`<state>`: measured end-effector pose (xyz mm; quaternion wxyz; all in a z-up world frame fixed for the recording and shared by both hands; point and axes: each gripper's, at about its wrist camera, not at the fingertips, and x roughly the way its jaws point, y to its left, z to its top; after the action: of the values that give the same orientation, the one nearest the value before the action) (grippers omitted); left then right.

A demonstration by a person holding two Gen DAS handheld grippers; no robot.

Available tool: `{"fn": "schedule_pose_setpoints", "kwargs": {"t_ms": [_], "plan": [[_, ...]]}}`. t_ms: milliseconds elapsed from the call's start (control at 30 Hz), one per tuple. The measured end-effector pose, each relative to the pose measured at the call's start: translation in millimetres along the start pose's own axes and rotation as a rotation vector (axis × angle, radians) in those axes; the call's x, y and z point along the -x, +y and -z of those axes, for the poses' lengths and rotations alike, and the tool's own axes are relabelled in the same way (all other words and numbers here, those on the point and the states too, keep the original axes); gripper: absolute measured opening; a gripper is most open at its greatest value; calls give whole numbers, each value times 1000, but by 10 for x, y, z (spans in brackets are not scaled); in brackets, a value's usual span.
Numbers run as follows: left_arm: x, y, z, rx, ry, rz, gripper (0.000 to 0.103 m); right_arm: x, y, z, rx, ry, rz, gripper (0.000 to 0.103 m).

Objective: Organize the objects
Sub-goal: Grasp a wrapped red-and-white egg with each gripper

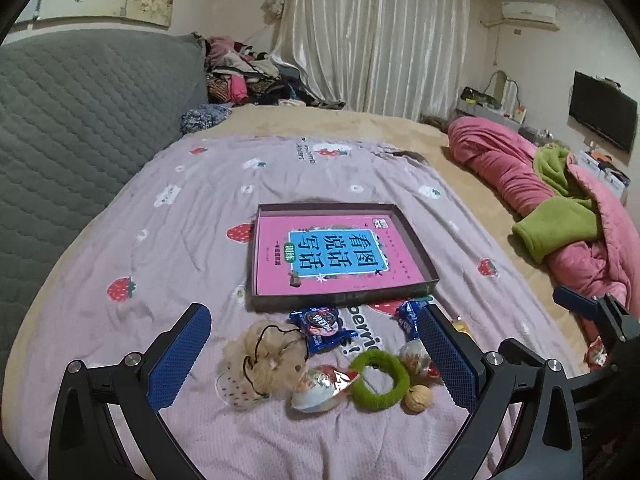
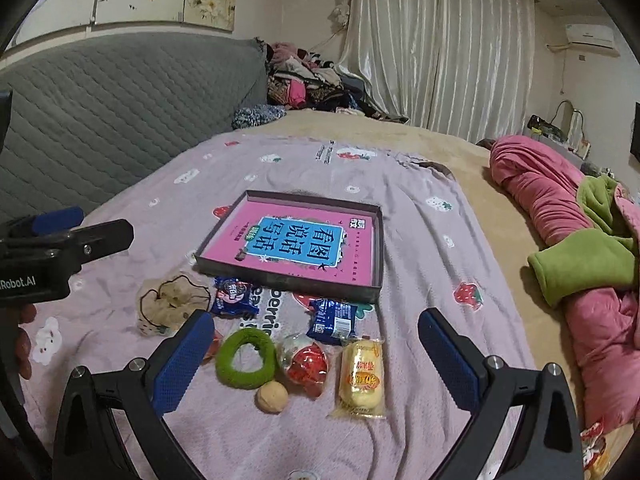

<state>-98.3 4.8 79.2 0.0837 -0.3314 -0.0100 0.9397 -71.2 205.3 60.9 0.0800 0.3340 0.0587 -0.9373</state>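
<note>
Both grippers, left [image 1: 316,360] and right [image 2: 316,356], are held with jaws released; two blue snack packets [image 2: 333,321], one walnut [image 2: 272,397] and one green hair tie [image 2: 245,358] are seen.

Grey headboard [image 1: 80,120] at 10 o'clock. Clothes pile [image 1: 248,76], curtains [image 1: 372,36] at 12. Pink quilt [image 1: 516,168], green blanket [image 1: 560,220], TV [image 1: 602,120] at 3.

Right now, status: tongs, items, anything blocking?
Left tongs open, empty. Right tongs open, empty. Green hair tie, walnut, snacks loose before the box. Nothing blocking.
</note>
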Motion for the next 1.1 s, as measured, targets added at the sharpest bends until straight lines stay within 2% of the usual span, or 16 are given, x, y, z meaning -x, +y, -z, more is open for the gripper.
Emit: {"fn": "schedule_pose_setpoints", "kwargs": {"t_ms": [167,433,700,833,1100], "plan": [[-293,-29,119,-11,49,4,103,-230,-1,31,22,43,3,103],[-699,32,471,-24,116,-39,103,-554,76,218,73,107,9,103],[-806,-52,881,-51,152,34,102,-882,110,452,121,179,31,102],[-892,-115,942,-76,166,38,99,-974,114,481,134,198,31,96],[-985,-127,973,-80,180,87,97,-1156,162,500,193,240,21,95]]}}
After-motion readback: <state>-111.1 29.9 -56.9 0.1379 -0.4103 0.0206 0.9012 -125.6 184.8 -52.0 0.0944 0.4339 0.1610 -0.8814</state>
